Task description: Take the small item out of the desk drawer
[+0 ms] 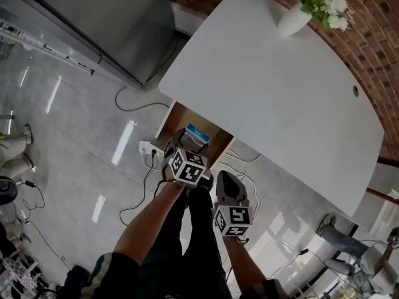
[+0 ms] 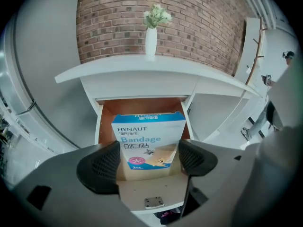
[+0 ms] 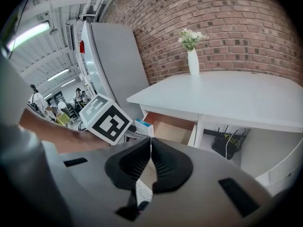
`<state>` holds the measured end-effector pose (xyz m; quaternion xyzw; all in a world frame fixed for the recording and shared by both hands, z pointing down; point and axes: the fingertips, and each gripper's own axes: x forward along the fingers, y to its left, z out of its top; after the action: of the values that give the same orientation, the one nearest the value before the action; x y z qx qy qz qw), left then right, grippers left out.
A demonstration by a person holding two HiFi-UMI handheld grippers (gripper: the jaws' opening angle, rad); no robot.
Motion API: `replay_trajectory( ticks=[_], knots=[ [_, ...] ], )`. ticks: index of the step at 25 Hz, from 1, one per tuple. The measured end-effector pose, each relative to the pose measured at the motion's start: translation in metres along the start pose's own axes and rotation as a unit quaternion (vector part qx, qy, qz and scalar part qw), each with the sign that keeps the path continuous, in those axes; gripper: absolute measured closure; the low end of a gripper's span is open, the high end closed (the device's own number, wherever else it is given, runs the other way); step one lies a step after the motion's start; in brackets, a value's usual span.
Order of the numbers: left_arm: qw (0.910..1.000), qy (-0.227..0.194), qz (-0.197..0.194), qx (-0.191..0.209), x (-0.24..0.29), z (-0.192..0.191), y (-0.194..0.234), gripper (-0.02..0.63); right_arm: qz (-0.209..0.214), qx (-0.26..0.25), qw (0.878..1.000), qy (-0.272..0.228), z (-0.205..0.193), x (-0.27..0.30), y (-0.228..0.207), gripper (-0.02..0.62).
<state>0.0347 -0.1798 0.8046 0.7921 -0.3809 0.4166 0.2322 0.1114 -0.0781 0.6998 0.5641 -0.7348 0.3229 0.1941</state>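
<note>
Brick wall and grey floor frame a white desk (image 1: 268, 92). Under the desk's near edge the drawer (image 1: 184, 118) stands open with the bandage box (image 1: 196, 136) inside. The left gripper (image 1: 182, 143) hangs over the drawer and the right gripper (image 1: 228, 182) is just outside it.

From the left gripper view, the jaws are spread either side of the upright box in the drawer; contact is unclear.

From the right gripper view, the jaws are pressed together on nothing, short of the drawer.

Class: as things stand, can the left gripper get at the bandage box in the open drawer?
Probably yes. The drawer stands open, nothing covers the bandage box, and the left gripper faces it with jaws apart on either side.
</note>
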Motion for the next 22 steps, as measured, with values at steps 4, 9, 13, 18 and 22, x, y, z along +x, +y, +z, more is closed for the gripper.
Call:
replay_trajectory(
  ticks=[4, 9, 13, 18, 22],
  knots=[
    [0.9997, -0.014, -0.008, 0.018, -0.025, 0.014, -0.009, 0.199, -0.001, -0.002, 1.0, -0.006, 0.009, -0.015, 0.005, 0.571],
    [0.9989, -0.032, -0.019, 0.03, -0.066, 0.03, -0.015, 0.199, -0.004, -0.012, 1.0, -0.02, 0.032, -0.039, 0.013, 0.571],
    [0.9975, -0.051, -0.019, 0.045, -0.098, 0.046, -0.018, 0.199, -0.011, -0.014, 0.999, -0.037, 0.049, -0.054, 0.015, 0.571],
    [0.9961, -0.071, -0.014, 0.049, -0.139, 0.062, -0.013, 0.199, -0.011, -0.017, 0.998, -0.052, 0.069, -0.072, 0.023, 0.571],
    [0.9954, -0.086, -0.006, 0.042, -0.168, 0.065, -0.011, 0.199, -0.003, -0.025, 0.998, -0.062, 0.083, -0.081, 0.032, 0.571]
  ],
)
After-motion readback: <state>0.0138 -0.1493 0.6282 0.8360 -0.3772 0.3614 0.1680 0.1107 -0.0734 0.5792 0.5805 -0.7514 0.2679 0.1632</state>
